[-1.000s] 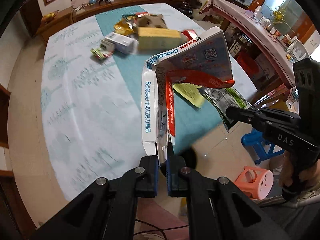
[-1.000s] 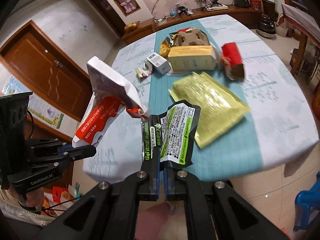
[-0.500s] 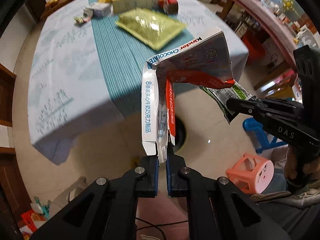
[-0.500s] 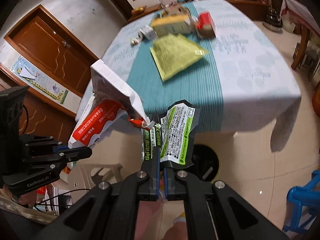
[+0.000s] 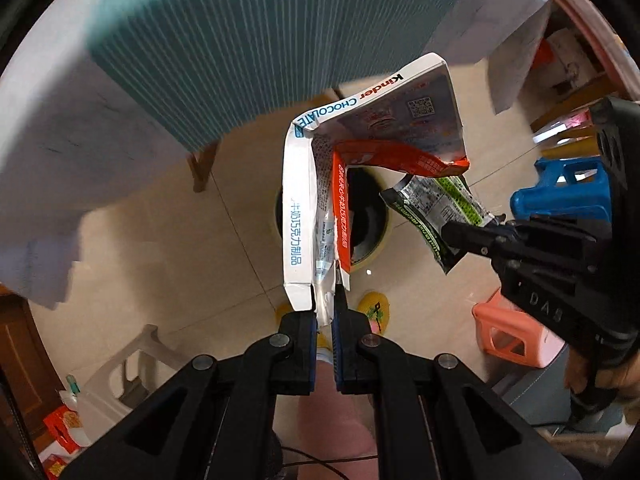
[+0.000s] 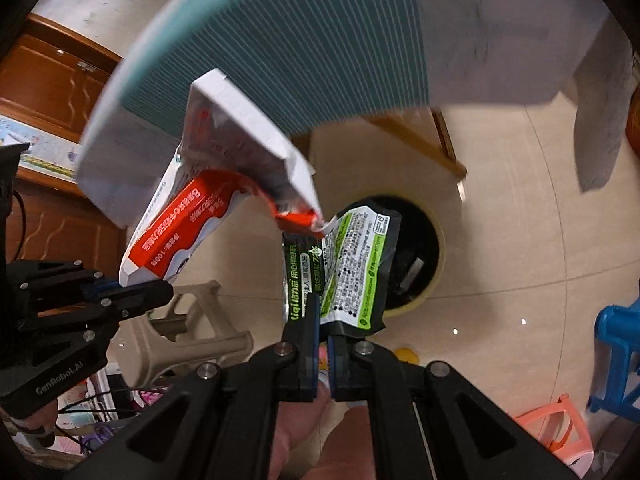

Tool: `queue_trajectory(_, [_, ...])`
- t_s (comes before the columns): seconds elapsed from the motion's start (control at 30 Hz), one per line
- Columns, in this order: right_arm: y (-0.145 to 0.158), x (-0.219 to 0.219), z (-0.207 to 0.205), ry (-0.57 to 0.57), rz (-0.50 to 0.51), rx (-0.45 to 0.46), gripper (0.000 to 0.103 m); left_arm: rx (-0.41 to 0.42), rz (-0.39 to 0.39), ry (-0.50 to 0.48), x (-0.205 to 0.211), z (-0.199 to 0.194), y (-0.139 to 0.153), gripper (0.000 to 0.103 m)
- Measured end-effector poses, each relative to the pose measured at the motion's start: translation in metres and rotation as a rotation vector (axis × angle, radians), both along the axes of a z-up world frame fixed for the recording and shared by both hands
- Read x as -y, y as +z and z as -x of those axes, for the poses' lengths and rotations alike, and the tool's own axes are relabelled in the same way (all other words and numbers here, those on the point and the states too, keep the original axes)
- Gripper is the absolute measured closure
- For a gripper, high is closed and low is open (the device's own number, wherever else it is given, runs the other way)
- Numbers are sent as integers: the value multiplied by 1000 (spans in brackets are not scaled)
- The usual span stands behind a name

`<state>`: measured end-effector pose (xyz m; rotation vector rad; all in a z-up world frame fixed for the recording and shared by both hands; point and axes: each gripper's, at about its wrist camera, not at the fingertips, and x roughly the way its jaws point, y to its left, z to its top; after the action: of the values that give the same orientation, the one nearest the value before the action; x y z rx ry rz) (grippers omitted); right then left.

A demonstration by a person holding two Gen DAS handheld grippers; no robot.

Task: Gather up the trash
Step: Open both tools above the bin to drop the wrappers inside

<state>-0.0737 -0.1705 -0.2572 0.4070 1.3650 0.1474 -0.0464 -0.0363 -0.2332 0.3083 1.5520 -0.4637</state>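
Observation:
My left gripper (image 5: 326, 312) is shut on a flattened white and red Kinder chocolate box (image 5: 384, 120), held above a round bin (image 5: 372, 220) with a yellow rim and dark inside on the floor. The box also shows in the right wrist view (image 6: 240, 144), with the left gripper (image 6: 160, 288) at its lower end. My right gripper (image 6: 323, 332) is shut on a black and green snack wrapper (image 6: 352, 264), also over the bin (image 6: 424, 264). In the left wrist view the wrapper (image 5: 436, 208) hangs from the right gripper (image 5: 452, 236) at the right.
The table edge with a white cloth and teal runner (image 5: 248, 48) hangs above the bin. A blue stool (image 5: 560, 196) and a pink stool (image 5: 516, 340) stand to the right. A beige stool (image 6: 188, 340) stands to the left.
Both grippers have swung down off the table toward the floor with their trash. The tabletop has left view and the bin now lies under both items.

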Motion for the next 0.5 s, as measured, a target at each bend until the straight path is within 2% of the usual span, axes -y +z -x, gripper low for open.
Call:
queue_trajectory(0.13, [-48,-2,-5,-13,21,-38,100,-19,-6,11,4,-12,-55,99])
queue_trajectory(0.27, [-88,-2,-11,-32,39,-55,100,11,-10,7,12,-21,-100,97])
queue_trajectory(0.4, [-124,0,-15,-58,52,-73,100,13,-16,11,20,-31,-142,83])
queue_trajectory(0.5, [-151,0,-24,-72,58,-79,100,27,-7,21,23,-39,-164,61])
